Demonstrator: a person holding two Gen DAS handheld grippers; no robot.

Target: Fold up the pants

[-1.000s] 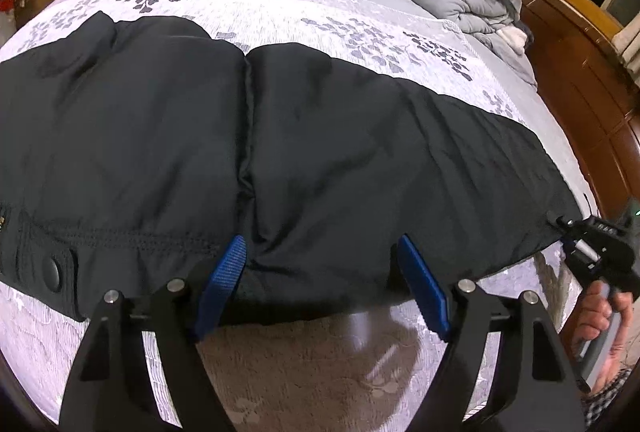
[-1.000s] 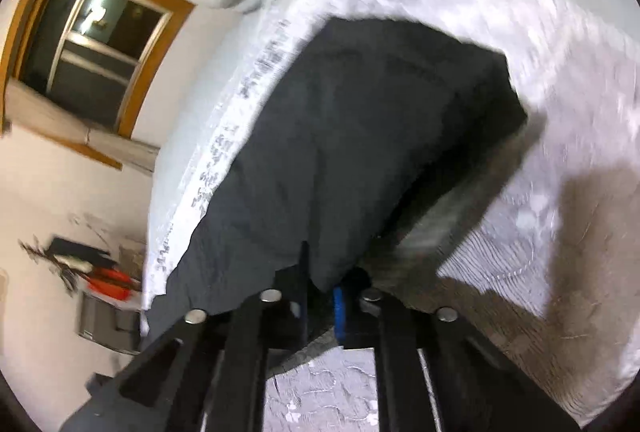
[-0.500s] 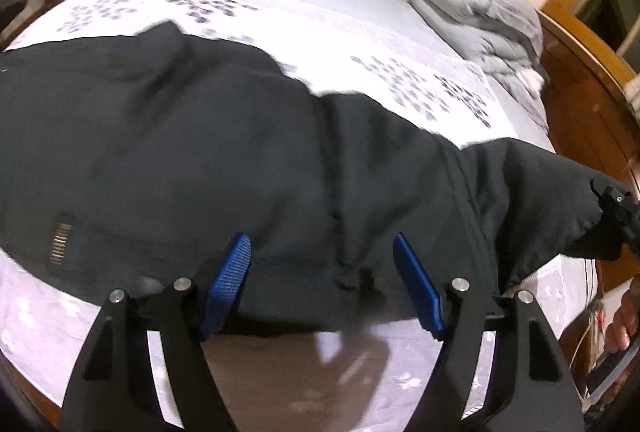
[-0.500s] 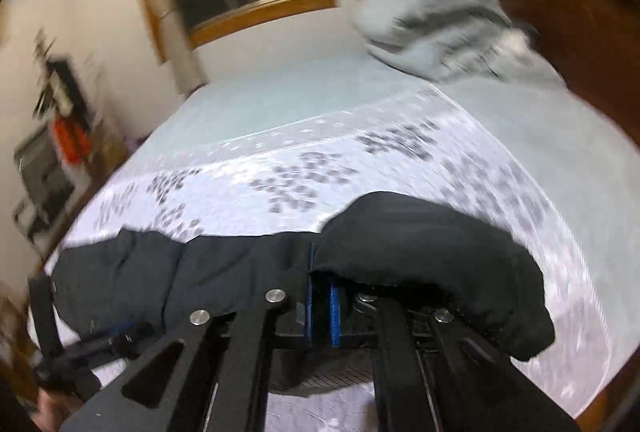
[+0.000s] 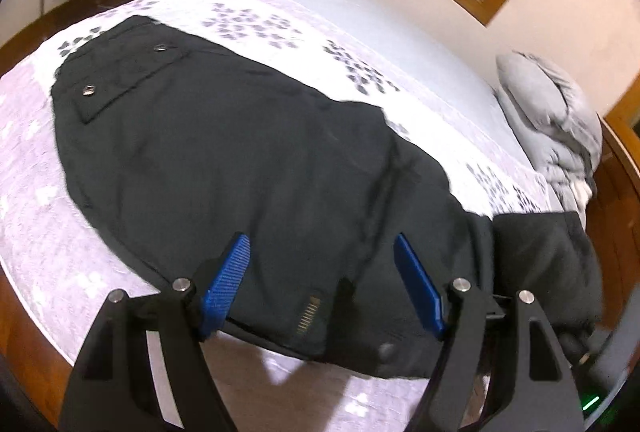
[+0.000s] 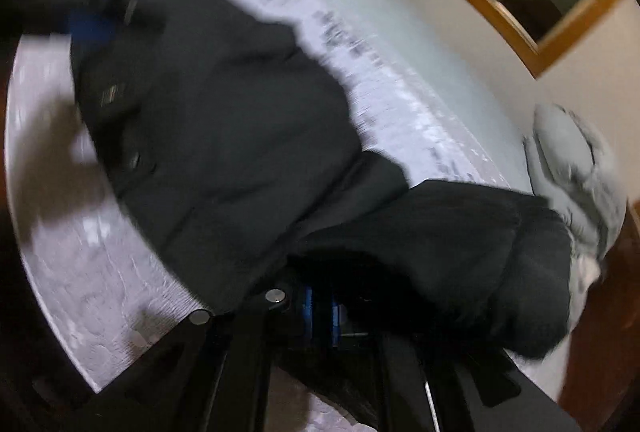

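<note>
Black pants spread across the white flowered bedspread, waist end near the front edge, a snap pocket flap at the far left. Left gripper released, blue pads wide apart above the waistband, nothing pinched. Right gripper low in its own blurred view, blue pads only a sliver apart and opening, a bunched fold of the pants draped over and around them; whether cloth sits between the pads cannot be told. Grey quilt heaped at the far right of the bed.
</note>
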